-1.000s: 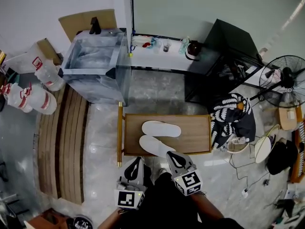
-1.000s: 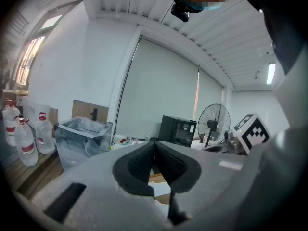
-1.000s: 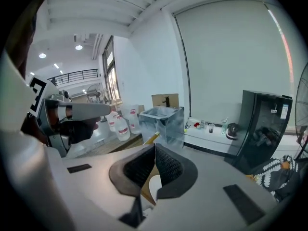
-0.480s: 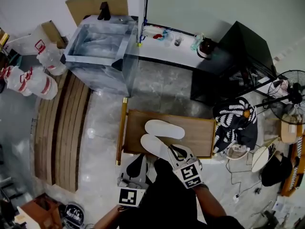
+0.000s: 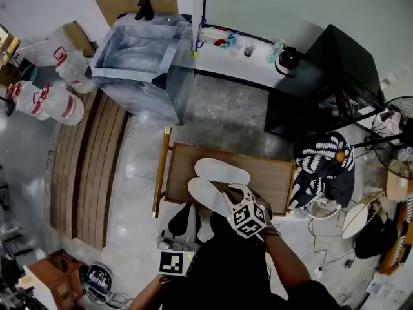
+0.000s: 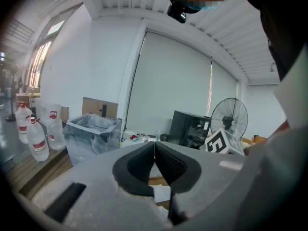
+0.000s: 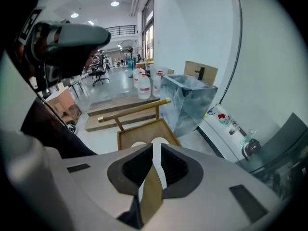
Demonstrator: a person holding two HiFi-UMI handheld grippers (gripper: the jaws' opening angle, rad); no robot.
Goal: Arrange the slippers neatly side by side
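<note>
Where the floor meets the wall at far left, water bottles (image 5: 48, 102) beside a run of wooden slats (image 5: 84, 166), then a clear tub (image 5: 139, 63) further back. Nearer the middle, left tongs (image 5: 190, 208) low by the front edge of the wooden bench (image 5: 271, 173), closed with nothing between them, pads (image 6: 137, 165) meeting tip to tip in the left gripper view. Just right of that, 2 white slippers on the bench's left half: far slipper (image 5: 222, 171) lying crosswise, near slipper (image 5: 205, 191) angled below it, close together at their left ends; touching or not, cannot tell. Over the near slipper's right end, right tongs (image 5: 227, 192), tilted steeply down, drawn together to a slit and clamped on nothing, both slippers showing past the tips in the right gripper view. Further right, a striped cloth (image 5: 322, 166), a black cabinet (image 5: 335, 63) and a fan (image 5: 403, 112).
</note>
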